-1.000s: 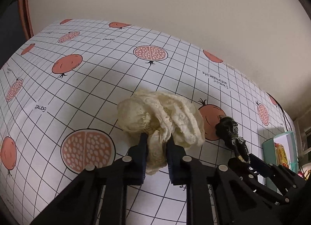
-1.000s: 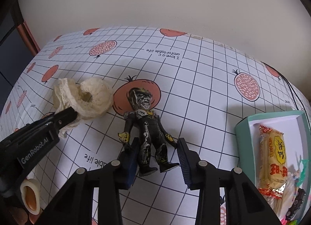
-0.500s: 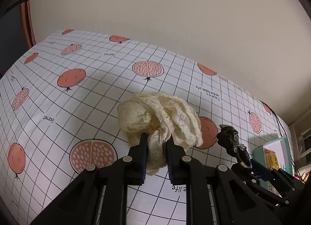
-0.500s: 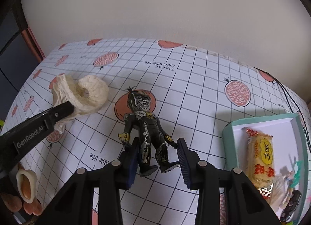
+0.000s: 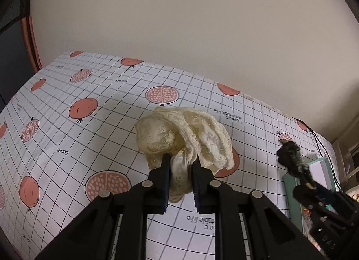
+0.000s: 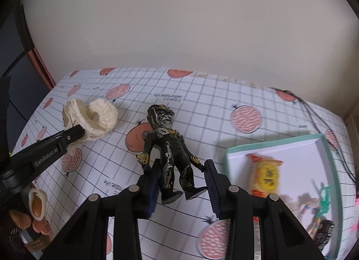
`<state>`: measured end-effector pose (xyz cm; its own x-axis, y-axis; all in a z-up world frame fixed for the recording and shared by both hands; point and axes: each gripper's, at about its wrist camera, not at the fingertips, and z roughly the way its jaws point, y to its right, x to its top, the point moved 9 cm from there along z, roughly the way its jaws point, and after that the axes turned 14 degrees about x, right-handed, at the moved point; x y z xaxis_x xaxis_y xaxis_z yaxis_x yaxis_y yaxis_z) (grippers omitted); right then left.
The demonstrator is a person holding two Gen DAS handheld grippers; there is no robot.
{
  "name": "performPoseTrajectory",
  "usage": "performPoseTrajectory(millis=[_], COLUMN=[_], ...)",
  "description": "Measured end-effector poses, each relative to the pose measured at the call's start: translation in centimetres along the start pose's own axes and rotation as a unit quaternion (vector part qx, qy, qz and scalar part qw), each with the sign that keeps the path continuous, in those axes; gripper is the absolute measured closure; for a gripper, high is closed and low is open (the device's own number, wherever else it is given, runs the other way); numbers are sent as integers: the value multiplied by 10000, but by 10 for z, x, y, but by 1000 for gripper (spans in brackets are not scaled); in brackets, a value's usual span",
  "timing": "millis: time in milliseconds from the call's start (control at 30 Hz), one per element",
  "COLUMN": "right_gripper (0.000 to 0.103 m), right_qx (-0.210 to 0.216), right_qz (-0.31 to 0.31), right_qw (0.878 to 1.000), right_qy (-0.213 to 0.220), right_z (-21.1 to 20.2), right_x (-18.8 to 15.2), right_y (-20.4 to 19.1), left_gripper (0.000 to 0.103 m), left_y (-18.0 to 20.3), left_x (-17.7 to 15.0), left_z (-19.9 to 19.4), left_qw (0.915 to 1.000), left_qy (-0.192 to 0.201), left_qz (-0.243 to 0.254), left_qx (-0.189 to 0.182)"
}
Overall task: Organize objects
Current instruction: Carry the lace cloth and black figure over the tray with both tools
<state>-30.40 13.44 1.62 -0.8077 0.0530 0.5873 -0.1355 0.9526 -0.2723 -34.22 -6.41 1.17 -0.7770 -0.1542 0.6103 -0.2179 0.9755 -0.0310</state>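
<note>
Left wrist view: the left gripper point(image 5: 180, 165) is pinching a cream lace scrunchie point(image 5: 184, 136), a fold of fabric caught between its closed jaws. The scrunchie appears held clear of the tablecloth point(image 5: 89, 147), though contact underneath cannot be ruled out. At the right edge, a dark toy figure point(image 5: 291, 156) shows in the other tool's grasp, with the corner of a teal-rimmed box point(image 5: 318, 165) behind it.

Right wrist view: the right gripper point(image 6: 182, 177) is clamped on the toy figure point(image 6: 170, 147) at the legs, which fill the gap between the jaws; the body projects forward above the tablecloth point(image 6: 213, 114). The box point(image 6: 280, 143) sits close on the right and already contains a yellow snack packet point(image 6: 265, 174), a green item point(image 6: 323, 199) and a small dark toy point(image 6: 324, 233), all blurred. The scrunchie point(image 6: 94, 118) is visible left, held by the left gripper point(image 6: 76, 133).

Assessment: partly complete. Three items are boxed; two are picked up but not yet deposited. Judged remaining: carry both to the box and release. Whether further items await elsewhere cannot be told.
</note>
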Motion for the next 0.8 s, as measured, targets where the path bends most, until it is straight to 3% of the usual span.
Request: performPoseTrajectory(millis=[333, 800], right_gripper=[63, 63], right_qx=[-95, -525], right_qz=[536, 1326], right_qw=[9975, 9875], right_qy=[452, 678], right_z=[-52, -91], right_x=[-5, -38], right_y=[71, 181], left_gripper=[85, 85], left_y=[52, 178], left_x=[-1, -26], left_z=[-26, -75], left_qw=[9990, 9877], left_qy=[127, 308], left_qz=[265, 1131], left_qx=[-343, -1040])
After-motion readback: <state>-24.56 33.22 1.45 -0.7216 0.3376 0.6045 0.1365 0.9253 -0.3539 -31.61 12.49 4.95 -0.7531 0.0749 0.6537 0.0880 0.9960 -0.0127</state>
